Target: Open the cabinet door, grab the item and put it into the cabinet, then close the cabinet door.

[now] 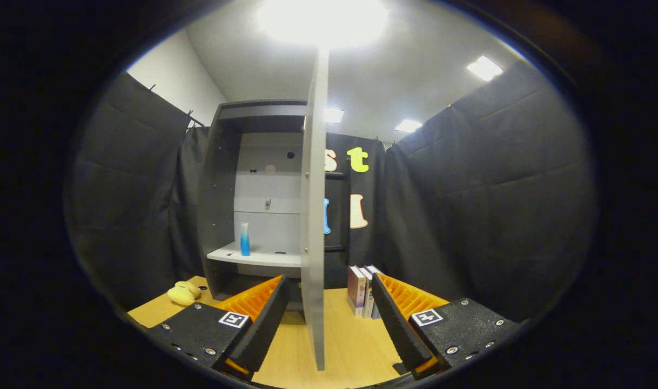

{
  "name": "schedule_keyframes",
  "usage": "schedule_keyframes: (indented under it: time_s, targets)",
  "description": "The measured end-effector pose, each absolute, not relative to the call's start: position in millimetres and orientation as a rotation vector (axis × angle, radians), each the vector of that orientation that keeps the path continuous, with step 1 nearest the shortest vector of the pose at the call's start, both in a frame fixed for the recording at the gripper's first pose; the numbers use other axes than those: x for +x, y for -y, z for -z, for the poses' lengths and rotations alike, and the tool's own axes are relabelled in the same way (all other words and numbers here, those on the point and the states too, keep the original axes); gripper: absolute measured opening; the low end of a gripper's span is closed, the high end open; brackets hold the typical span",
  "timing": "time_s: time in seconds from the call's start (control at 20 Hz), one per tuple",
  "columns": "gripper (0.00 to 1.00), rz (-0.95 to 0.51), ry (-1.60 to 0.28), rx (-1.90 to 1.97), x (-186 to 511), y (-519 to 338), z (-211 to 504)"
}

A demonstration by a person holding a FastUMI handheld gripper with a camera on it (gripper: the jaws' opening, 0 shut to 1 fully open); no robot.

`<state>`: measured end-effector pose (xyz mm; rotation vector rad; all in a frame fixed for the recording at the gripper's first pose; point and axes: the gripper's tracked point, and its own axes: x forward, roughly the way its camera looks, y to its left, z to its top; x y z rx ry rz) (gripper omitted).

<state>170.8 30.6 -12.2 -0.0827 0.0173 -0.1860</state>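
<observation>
The jaws [324,319] are spread wide with the open cabinet door [314,216] standing edge-on between them, touching neither, while the blue bottle [244,239] already stands upright on the cabinet shelf [264,257], beyond the left jaw.

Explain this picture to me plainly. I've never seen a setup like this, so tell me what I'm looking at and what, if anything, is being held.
The camera rides on a handheld gripper, looking forward along its two fingers. They are spread open and hold nothing. The edge of the open cabinet door stands between them, touching neither. Behind it is a grey cabinet with a blue bottle upright on its white shelf. On the wooden table, a yellow plush toy lies beside the cabinet and some books stand beyond the door. Black cloth walls the booth.
</observation>
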Motion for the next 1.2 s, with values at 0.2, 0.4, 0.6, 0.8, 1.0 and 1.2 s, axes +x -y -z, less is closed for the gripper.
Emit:
schedule_keyframes:
  time_s: [0.2, 0.4, 0.6, 0.8, 1.0, 1.2]
  targets:
    - [0.93, 0.310, -0.030, -0.061, 184, 25, -1]
    - [0.93, 0.407, -0.055, -0.015, 210, 67, -11]
    - [0.93, 0.415, -0.075, -0.008, 241, 73, -16]
    - [0.93, 0.393, -0.051, -0.034, 255, 61, -31]
    - [0.89, 0.383, -0.051, -0.005, 259, 52, -31]
    - [0.89, 0.340, -0.054, 0.000, 259, 32, -34]
